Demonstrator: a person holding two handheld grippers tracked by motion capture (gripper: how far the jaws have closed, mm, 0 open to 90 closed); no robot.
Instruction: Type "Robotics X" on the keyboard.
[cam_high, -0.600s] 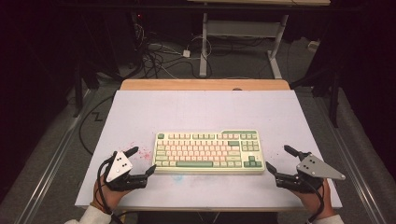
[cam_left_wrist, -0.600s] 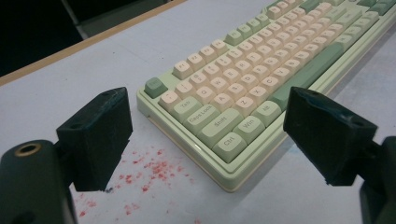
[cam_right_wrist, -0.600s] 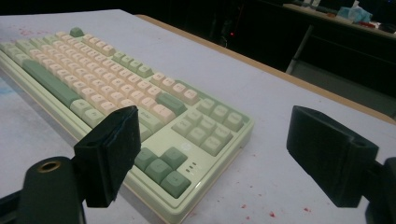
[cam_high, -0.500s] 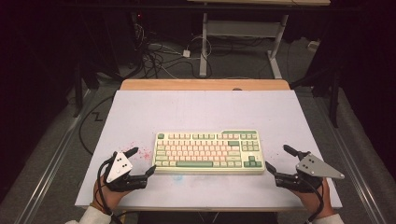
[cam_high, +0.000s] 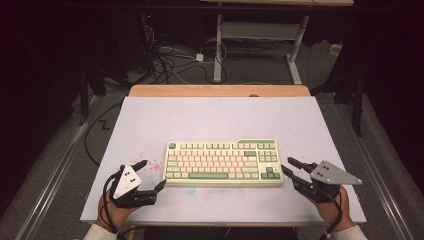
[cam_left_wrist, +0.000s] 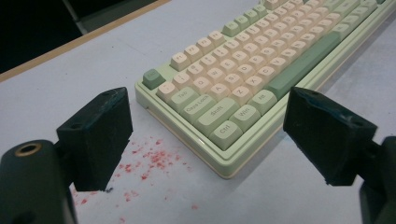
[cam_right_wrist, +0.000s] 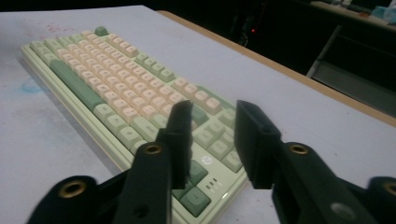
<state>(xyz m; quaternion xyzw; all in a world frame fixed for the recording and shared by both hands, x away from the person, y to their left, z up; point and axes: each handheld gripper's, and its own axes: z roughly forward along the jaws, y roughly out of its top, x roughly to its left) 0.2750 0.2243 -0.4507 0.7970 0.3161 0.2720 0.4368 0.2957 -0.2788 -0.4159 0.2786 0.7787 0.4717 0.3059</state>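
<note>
Keyboard (cam_high: 222, 162) sits mid-table, slightly toward 6 o'clock, same spot as half a second back. Left gripper (cam_high: 148, 175) at its 8 o'clock, jaws spread wide around the near-left corner, empty. Right gripper (cam_high: 289, 167) at 4 o'clock has barely crept inward; jaws parted narrowly, holding nothing. Red specks (cam_left_wrist: 148, 161) on table (cam_high: 210, 117) by left jaw. Likely pre-grasp, no contact yet.

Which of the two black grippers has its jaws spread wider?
The left black gripper: its jaws gape across the pale green keyboard corner, while the right black gripper shows a narrow gap.
</note>
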